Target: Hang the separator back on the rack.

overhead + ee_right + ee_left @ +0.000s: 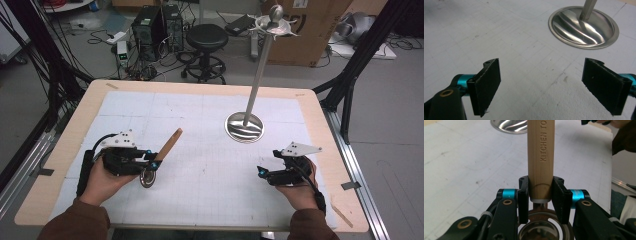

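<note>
My left gripper is shut on a kitchen tool with a wooden handle. In the left gripper view, the jaws of that gripper clamp the lower end of the handle, just above its metal ferrule. The tool's round metal bowl lies below the jaws, and it rests low by the mat. The handle slants up and to the right. My right gripper is held at the right of the mat, open, with nothing between its pads.
A tall metal stand rises from a shiny round base at the mat's far right, with hooks at its top. A white gridded mat covers the wooden table. A black stool stands beyond the far edge.
</note>
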Tool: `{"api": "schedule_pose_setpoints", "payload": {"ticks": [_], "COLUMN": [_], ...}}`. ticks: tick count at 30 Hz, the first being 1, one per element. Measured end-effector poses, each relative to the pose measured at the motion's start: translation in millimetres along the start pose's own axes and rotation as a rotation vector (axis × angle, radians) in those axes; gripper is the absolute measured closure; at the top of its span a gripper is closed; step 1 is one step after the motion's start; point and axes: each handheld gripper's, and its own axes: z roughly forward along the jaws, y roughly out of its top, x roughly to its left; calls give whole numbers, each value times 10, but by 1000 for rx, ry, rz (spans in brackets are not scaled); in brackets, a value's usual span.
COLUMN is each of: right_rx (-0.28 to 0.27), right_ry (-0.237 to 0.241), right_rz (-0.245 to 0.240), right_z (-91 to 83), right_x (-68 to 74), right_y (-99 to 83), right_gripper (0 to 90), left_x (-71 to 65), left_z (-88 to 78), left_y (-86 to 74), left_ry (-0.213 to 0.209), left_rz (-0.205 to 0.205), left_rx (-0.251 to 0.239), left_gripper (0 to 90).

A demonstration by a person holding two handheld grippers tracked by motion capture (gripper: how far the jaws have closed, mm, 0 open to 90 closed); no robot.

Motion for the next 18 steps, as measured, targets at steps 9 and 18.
{"api": "schedule_pose_setpoints", "payload": {"ticks": [9,18], "right_rx": [2,-1], "right_ry": [8,8], "right_rz": [-6,-5], "right_z": [11,2], "right_x": [19,9], "right_y": [2,-3], "right_gripper": [143,143], "left_x": [40,155], "left_z": [65,118], "left_y": [418,674], "left_ry": [-12,-57], "left_rz": [42,59], "left_rx": [-55,-67], "left_gripper": [692,692]}}
